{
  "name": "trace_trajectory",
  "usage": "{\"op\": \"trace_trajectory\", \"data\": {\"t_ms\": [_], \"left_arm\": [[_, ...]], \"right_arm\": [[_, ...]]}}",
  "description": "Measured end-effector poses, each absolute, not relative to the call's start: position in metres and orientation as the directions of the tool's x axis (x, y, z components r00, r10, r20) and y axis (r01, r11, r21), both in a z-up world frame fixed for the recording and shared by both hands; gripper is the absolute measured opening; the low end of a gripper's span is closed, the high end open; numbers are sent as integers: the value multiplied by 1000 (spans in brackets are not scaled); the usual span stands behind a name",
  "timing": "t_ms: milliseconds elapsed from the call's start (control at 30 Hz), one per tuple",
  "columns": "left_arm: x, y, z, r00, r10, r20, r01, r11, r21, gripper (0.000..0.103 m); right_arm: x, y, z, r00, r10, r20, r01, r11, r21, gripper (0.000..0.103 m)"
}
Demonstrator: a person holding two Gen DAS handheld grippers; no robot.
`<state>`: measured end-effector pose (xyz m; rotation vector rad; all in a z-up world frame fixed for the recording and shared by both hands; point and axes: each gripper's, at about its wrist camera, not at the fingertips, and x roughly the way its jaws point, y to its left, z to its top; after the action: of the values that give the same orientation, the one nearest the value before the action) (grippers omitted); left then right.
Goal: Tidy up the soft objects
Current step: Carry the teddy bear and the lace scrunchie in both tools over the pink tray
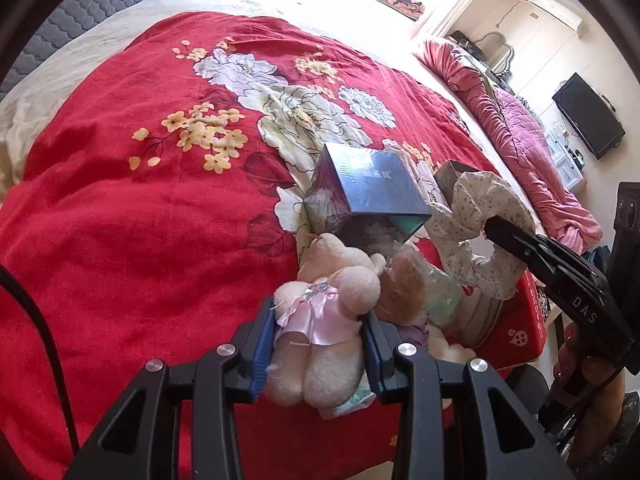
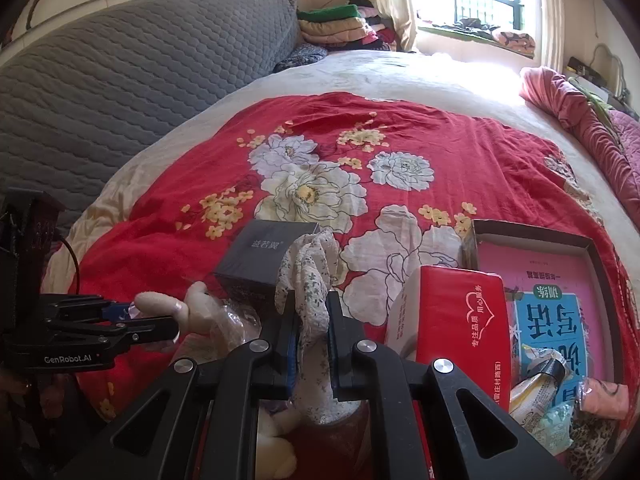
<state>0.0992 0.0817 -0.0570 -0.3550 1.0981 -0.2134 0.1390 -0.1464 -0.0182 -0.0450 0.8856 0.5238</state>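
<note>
The pick-up step is being carried out on both sides, judging by the two soft things being held at once above the red floral quilt [image 1: 120,208]. On the left, a cream plush bear [image 1: 320,320] in a pink satin dress is being squeezed at its middle between the jaws of the left gripper [image 1: 318,344], its head pointing away from the camera toward a dark blue box [image 1: 372,188]. On the right, a floral fabric scrunchie [image 2: 310,304] is being pinched between the nearly closed jaws of the right gripper [image 2: 312,336], its loop being bunched above the pads [image 2: 334,334]. A red tissue pack [image 2: 460,320] and an open cardboard tray [image 2: 592,248] are lying further right. Next, each item is probably being taken to a common spot, which calls for a steady carry and a gentle release.
</note>
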Motion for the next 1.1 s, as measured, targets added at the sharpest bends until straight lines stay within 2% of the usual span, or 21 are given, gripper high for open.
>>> {"op": "trace_trajectory", "data": {"t_ms": [267, 1100], "left_arm": [[92, 103, -61, 444, -289, -848, -79, 930, -358, 39], [80, 23, 21, 543, -283, -791, 68, 953, -294, 39]], "right_arm": [[135, -150, -13, 524, 427, -737, -453, 872, 184, 12], [111, -205, 32, 616, 440, -653, -388, 891, 234, 12]]}}
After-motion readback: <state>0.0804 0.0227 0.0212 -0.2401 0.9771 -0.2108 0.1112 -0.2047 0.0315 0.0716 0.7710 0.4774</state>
